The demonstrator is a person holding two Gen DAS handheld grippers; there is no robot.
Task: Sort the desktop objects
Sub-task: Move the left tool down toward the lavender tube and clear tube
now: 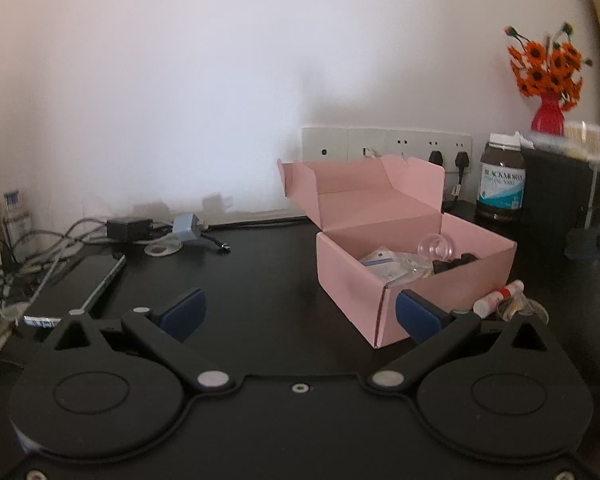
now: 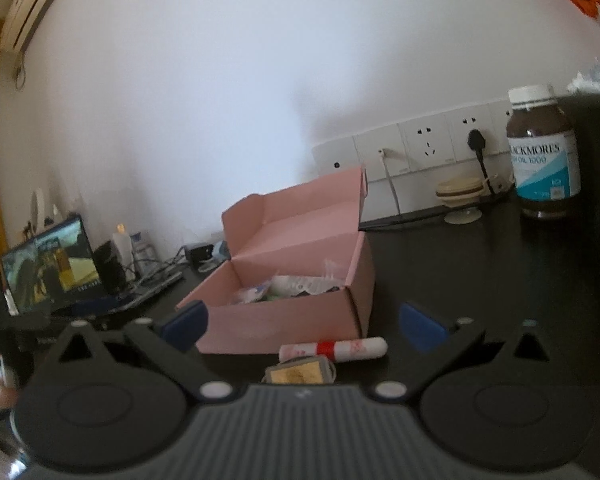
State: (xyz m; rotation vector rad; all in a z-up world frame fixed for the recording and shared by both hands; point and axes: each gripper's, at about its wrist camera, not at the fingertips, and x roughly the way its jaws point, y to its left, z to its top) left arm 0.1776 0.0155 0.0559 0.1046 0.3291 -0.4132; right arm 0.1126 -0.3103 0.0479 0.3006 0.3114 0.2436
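An open pink cardboard box [image 1: 352, 284] [image 2: 284, 320] sits on the black desk, lid up, holding several small packets and a clear bulb [image 1: 436, 246]. A white tube with a red band [image 2: 334, 349] [image 1: 498, 298] lies on the desk just beside the box. Close under the right gripper lies a small clear case with a gold insert [image 2: 298, 374]. My left gripper [image 1: 300, 314] is open, low in front of the box's near corner, nothing between its blue pads. My right gripper [image 2: 304, 324] is open too, with the tube and the case lying between its fingers' span.
A brown supplement bottle [image 1: 500, 178] [image 2: 544, 152] stands by the wall sockets [image 1: 388, 146]. A red vase of orange flowers [image 1: 548, 80] sits on a black box. At the left lie a laptop [image 1: 80, 284], chargers and cables [image 1: 132, 228]; a lit screen [image 2: 50, 264] stands farther off.
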